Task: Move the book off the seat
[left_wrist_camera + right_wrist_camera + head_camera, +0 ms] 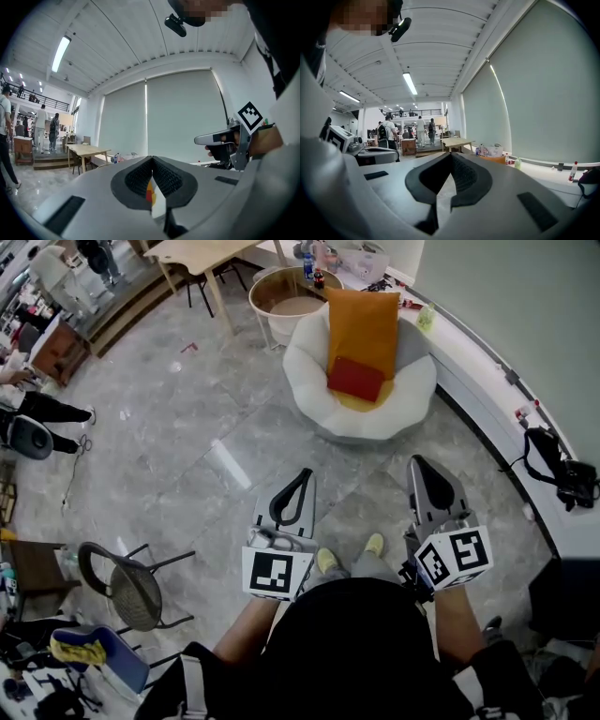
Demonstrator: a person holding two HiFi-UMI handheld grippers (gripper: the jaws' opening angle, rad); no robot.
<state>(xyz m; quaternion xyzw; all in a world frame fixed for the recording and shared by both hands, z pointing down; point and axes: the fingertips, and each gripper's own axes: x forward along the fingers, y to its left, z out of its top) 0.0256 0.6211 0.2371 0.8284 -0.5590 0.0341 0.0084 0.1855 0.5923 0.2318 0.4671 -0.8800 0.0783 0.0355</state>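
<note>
A red book (355, 379) lies on a white round seat (403, 404), leaning against an orange cushion (364, 326) that stands on it. My left gripper (304, 474) and right gripper (418, 462) are held side by side over the marble floor, well short of the seat, both pointing toward it. Both are shut with nothing between the jaws. In the left gripper view the left gripper (151, 161) has its pads pressed together, and a thin sliver of orange and white shows through the gap below. The right gripper (450, 158) is likewise shut and empty in its own view.
A round wooden-rimmed tub (284, 294) and a wooden table (197, 253) stand beyond the seat. A curved white counter (487, 381) runs along the right, with a black bag (565, 476) on it. A black mesh chair (128, 589) is at the lower left. People stand at the far left.
</note>
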